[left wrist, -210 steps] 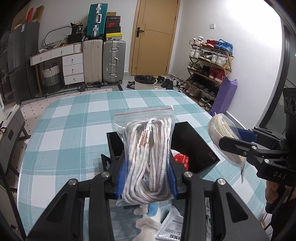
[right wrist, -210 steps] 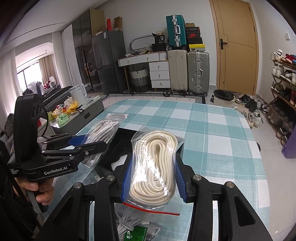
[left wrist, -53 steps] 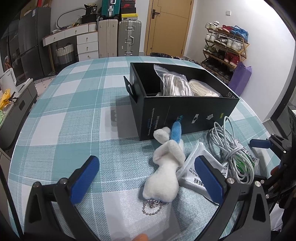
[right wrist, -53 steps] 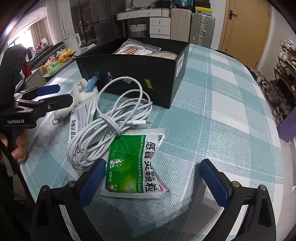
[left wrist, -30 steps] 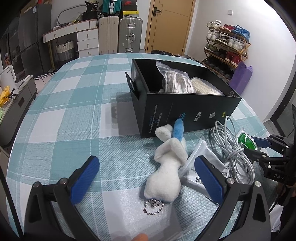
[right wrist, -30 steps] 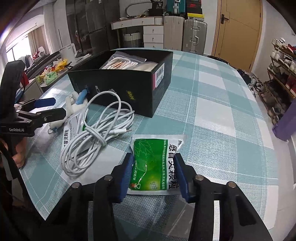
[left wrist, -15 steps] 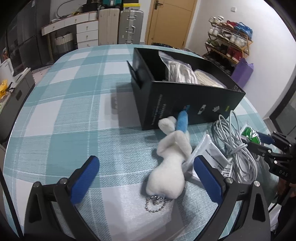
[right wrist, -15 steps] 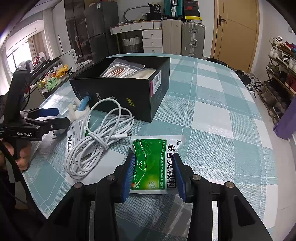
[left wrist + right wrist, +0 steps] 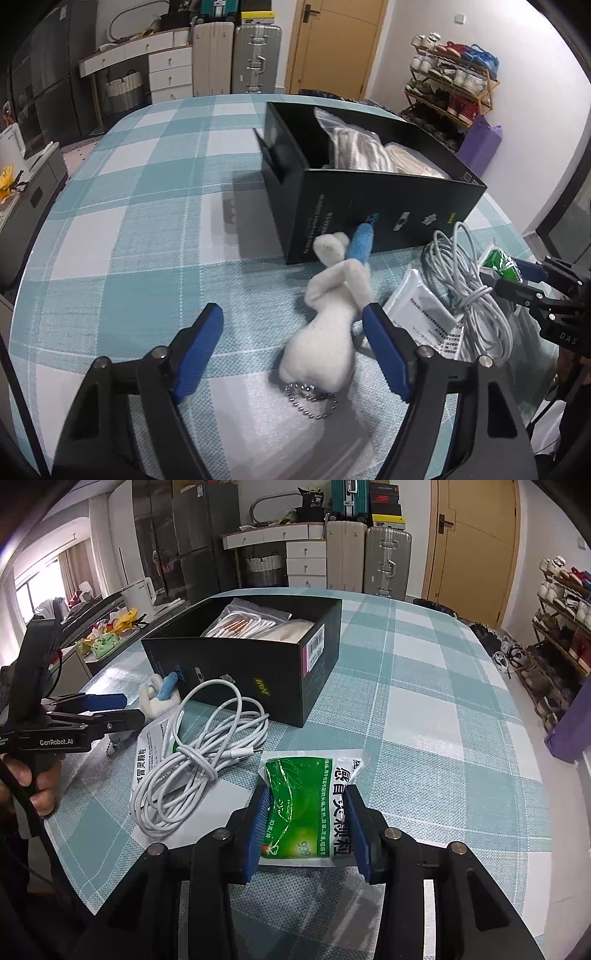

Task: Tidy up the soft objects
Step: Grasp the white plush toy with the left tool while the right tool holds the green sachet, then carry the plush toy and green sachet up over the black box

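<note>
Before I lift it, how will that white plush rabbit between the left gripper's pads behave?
The plush rabbit looks soft, so it will likely squash as the left gripper's jaws close. Probably light, limbs flopping. Its ball chain will likely dangle.

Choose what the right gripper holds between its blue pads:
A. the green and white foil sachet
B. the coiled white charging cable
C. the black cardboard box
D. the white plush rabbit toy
A: the right gripper has both pads pressed on the green and white foil sachet, which buckles between them.
</note>
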A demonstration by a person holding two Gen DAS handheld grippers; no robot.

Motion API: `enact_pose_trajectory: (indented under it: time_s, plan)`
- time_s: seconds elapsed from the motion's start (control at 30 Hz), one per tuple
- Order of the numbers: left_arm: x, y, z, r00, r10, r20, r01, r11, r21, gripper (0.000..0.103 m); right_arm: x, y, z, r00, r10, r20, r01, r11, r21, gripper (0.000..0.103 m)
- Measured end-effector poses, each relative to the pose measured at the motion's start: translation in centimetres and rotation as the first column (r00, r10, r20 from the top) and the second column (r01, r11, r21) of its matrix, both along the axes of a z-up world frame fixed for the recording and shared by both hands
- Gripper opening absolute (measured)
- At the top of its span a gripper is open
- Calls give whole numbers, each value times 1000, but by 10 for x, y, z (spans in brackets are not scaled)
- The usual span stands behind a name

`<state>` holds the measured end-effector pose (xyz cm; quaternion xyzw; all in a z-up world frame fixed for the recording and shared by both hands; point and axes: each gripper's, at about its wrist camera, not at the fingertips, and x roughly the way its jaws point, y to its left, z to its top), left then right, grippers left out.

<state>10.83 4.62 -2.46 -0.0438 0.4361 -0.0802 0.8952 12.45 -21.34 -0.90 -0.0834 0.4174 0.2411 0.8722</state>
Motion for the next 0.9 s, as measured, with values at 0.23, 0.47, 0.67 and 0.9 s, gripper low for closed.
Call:
enact_pose_trajectory:
  time_s: [0.23,0.47,0.67,0.9]
  plan:
    - [5,-13,2,999,-39,-2,39,999,25,60,0,-4,4,1000,-9,8,9,1000,2,41]
    - [-1,-16,5,996,-85,17,85,996,-29,23,-1,-4,3,1000,-12,9,12,1000,6,41]
    - [-7,-8,9,997,-66,43,68,996,-62,21,-3,-3,6,1000,-9,25,9,1000,13,41]
    - [-15,-2,19,996,-46,75,52,995,-80,21,-10,-2,16,998,-2,58,0,999,34,41]
